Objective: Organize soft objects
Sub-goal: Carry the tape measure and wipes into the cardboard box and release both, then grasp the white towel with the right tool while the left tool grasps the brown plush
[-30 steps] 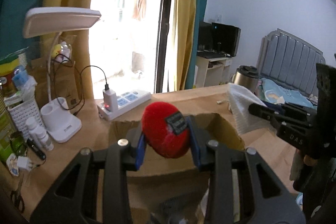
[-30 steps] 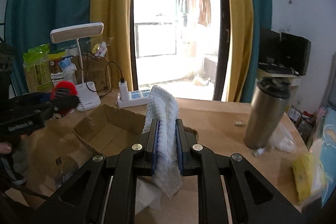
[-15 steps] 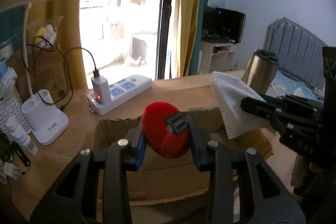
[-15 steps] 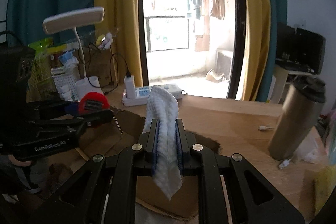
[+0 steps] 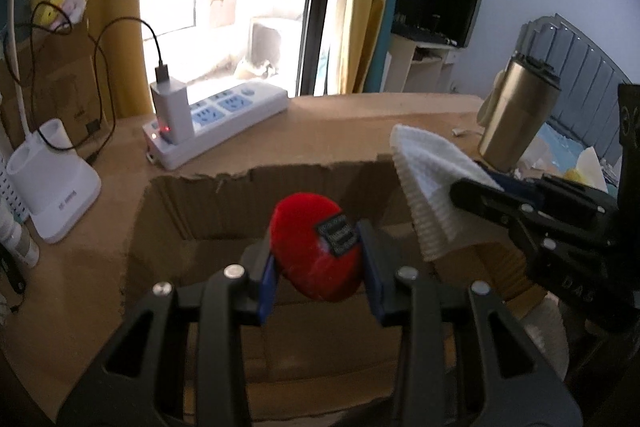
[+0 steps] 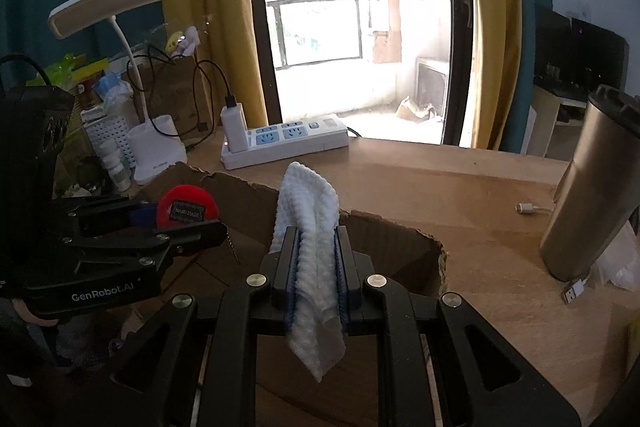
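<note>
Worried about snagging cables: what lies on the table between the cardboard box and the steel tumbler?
In the right wrist view, bare wooden table separates the torn brown cardboard box from the tall steel tumbler; a small white cable plug lies beside the tumbler.

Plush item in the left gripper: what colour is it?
Red plush, with a small black label; the left wrist view shows it best.

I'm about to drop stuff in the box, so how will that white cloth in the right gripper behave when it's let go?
The white cloth looks floppy: its corner hangs limp below the right gripper. It probably weighs little and should crumple into the cardboard box rather than bounce or roll.
</note>
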`<state>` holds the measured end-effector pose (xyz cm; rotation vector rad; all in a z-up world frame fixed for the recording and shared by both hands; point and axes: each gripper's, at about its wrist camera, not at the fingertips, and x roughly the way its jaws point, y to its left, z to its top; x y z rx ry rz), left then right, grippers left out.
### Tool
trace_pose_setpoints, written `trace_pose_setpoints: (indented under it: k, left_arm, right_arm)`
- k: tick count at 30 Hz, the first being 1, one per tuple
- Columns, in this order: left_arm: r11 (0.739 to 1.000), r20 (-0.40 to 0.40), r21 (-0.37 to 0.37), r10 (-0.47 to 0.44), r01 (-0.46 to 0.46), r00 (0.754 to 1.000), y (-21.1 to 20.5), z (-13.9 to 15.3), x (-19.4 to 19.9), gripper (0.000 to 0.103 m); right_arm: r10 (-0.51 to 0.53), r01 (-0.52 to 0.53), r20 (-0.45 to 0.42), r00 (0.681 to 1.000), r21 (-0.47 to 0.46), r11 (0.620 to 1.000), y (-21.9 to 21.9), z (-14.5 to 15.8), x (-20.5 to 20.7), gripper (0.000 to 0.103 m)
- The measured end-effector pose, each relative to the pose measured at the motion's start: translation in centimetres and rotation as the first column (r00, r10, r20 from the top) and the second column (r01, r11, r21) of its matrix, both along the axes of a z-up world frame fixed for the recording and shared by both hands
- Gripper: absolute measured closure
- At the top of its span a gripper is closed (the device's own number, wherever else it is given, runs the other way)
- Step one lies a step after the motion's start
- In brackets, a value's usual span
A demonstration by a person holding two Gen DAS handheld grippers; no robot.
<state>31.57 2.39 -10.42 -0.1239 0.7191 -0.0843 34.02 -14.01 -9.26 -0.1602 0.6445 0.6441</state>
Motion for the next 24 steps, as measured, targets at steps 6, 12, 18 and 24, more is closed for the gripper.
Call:
trace_pose_setpoints:
  k: [6,12,18,24]
  left_arm:
    - [1.0,-0.008,-0.008,-0.001,0.001,1.0,-0.2,0.5,-0.3,0.046]
    - [1.0,0.051,-0.012,0.012,-0.011,0.999,0.0,2.2,-2.0,0.033]
    - [1.0,0.094,-0.005,0.019,-0.019,0.995,0.2,4.0,-4.3,0.025]
    - [1.0,0.146,-0.017,0.025,-0.022,0.989,0.5,5.9,-7.0,0.024]
  right_arm:
    - [-0.027,0.027,0.004,1.0,0.004,1.0,-0.2,0.9,-0.3,0.053]
    - [-0.063,0.062,0.047,0.997,0.019,0.998,-0.7,2.7,-1.8,0.04]
    - [-0.103,0.101,0.078,0.992,0.031,0.994,-1.7,4.2,-3.6,0.039]
    - [-0.123,0.12,0.121,0.985,0.032,0.992,-2.5,5.9,-6.0,0.039]
